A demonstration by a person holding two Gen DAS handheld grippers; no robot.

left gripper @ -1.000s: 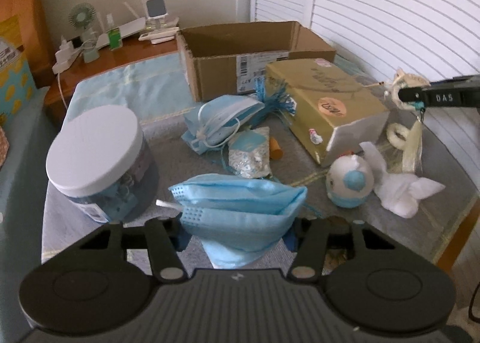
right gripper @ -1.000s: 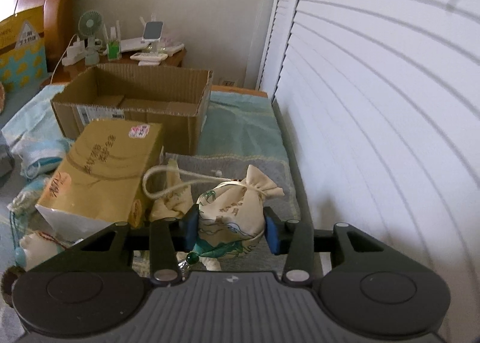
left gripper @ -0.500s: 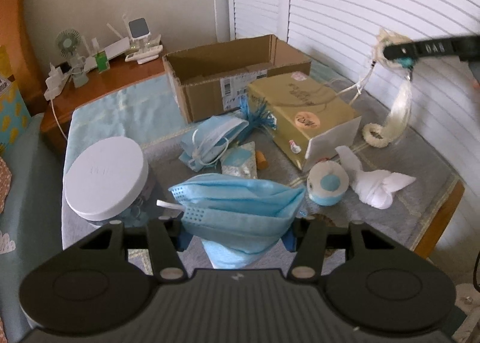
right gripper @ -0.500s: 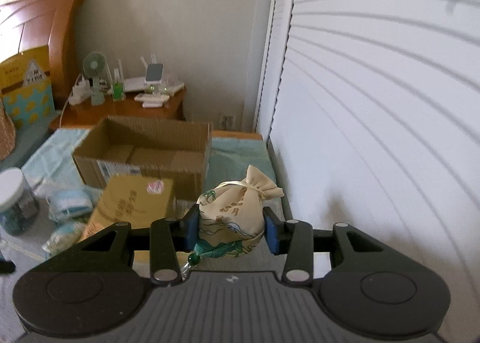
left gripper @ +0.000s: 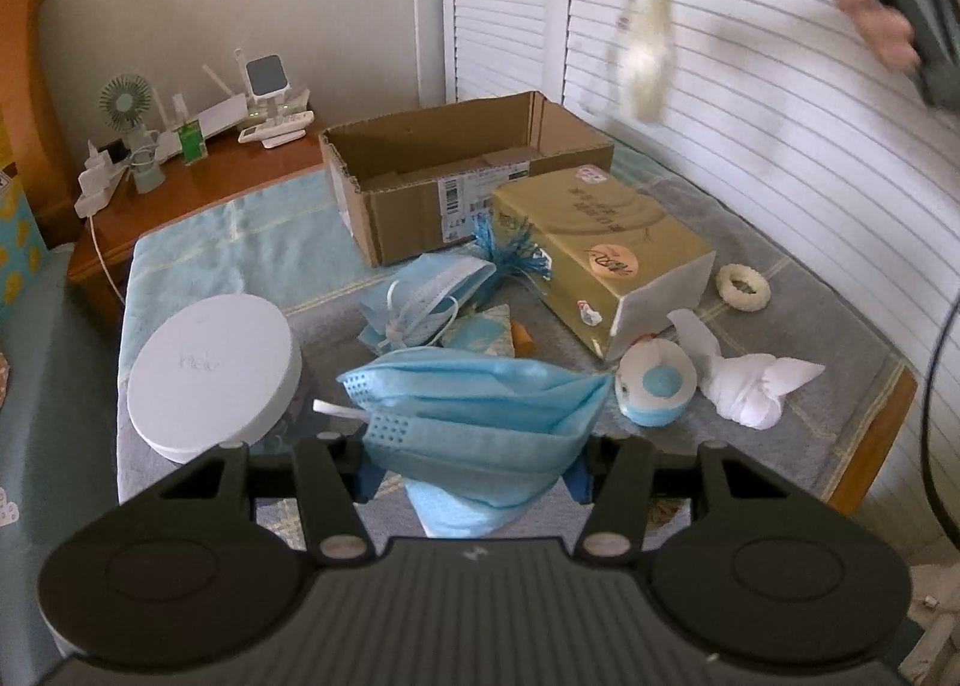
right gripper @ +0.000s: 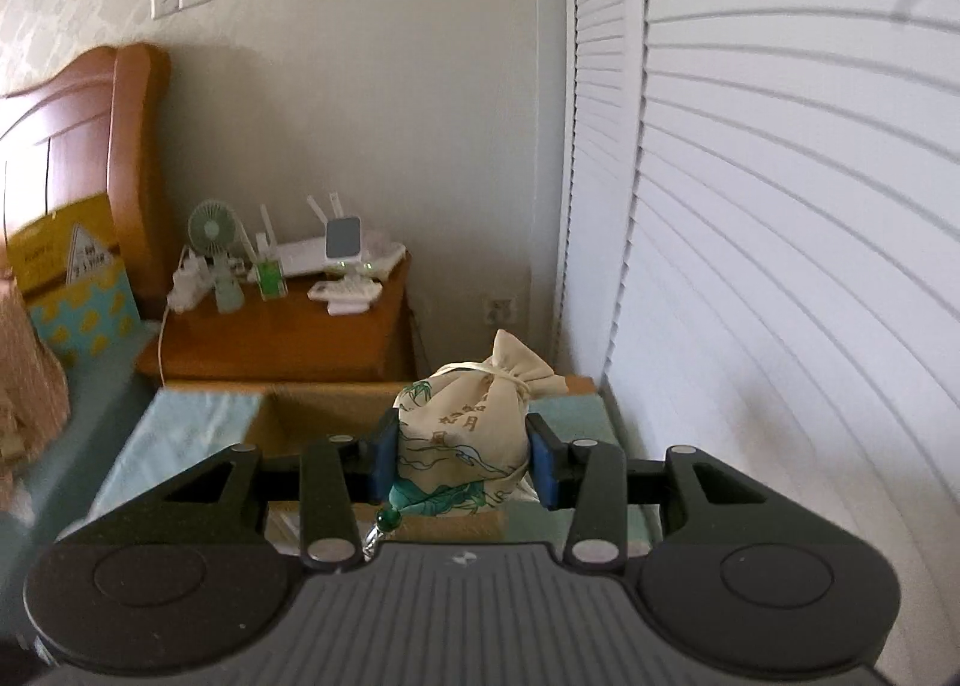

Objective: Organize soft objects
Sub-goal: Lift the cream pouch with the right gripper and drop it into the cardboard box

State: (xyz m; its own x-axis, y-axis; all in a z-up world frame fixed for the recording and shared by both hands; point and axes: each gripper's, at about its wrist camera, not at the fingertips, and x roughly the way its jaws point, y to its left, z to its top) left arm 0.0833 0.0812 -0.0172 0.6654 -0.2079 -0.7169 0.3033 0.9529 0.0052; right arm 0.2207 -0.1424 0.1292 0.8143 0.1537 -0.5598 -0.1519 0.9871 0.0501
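The cloth pouch (right gripper: 465,434) is clamped upright in the right gripper (right gripper: 462,461). The open cardboard box (right gripper: 312,422) lies just below and ahead of this claw, nothing between. The left gripper (left gripper: 471,461) pinches a blue face mask (left gripper: 474,416); for it the box is farther ahead, beyond more masks (left gripper: 420,299) and a yellow tissue pack (left gripper: 600,248).

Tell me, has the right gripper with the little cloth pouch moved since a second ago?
Yes. The right gripper, shut on the cloth pouch, has risen: in the left wrist view it now sits high above the cardboard box.
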